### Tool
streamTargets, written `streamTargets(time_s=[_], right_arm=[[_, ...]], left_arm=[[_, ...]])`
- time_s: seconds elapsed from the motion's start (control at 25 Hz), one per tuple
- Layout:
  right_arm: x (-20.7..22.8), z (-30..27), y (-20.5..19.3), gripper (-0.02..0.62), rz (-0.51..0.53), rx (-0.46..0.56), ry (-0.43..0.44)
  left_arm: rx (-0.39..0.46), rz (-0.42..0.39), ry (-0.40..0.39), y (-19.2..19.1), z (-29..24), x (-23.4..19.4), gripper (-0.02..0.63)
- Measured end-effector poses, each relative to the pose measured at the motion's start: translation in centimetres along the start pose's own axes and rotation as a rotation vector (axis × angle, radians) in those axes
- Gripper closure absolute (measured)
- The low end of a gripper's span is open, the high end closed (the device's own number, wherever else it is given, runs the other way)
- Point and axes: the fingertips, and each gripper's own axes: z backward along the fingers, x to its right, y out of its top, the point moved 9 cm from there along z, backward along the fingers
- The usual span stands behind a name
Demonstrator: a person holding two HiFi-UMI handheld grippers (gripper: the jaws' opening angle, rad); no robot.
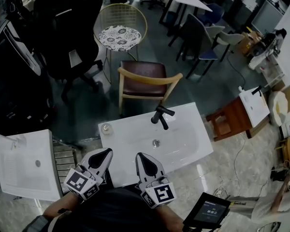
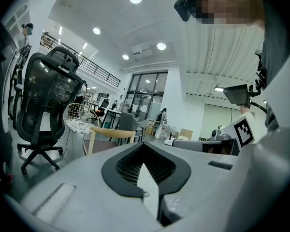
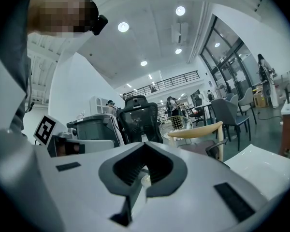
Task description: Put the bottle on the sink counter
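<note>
The white sink counter lies in front of me, with a black faucet at its far edge and a drain in the basin. A small round clear thing, seemingly the bottle seen from above, stands on the counter's far left corner. My left gripper and right gripper hover side by side over the counter's near edge, close to my body. Both are shut with nothing between the jaws. The left gripper view shows its jaw tips closed; the right gripper view shows the same.
A wooden chair with a brown seat stands just behind the sink. Farther back are a gold wire chair and a black office chair. A second white basin sits at the left, and a tablet at the lower right.
</note>
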Motion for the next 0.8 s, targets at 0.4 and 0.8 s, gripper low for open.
streamTargets(time_s=[0.4, 0.8], right_arm=[[0.3, -0.4, -0.3, 0.601, -0.009, -0.011, -0.009], [0.6, -1.0, -0.5, 0.600, -0.012, -0.019, -0.021]], left_arm=[[-0.015, 0.007, 0.005, 0.1, -0.5, -0.4, 0.604], [-0.020, 0.025, 0.006, 0.2, -1.0, -1.1, 0.604]])
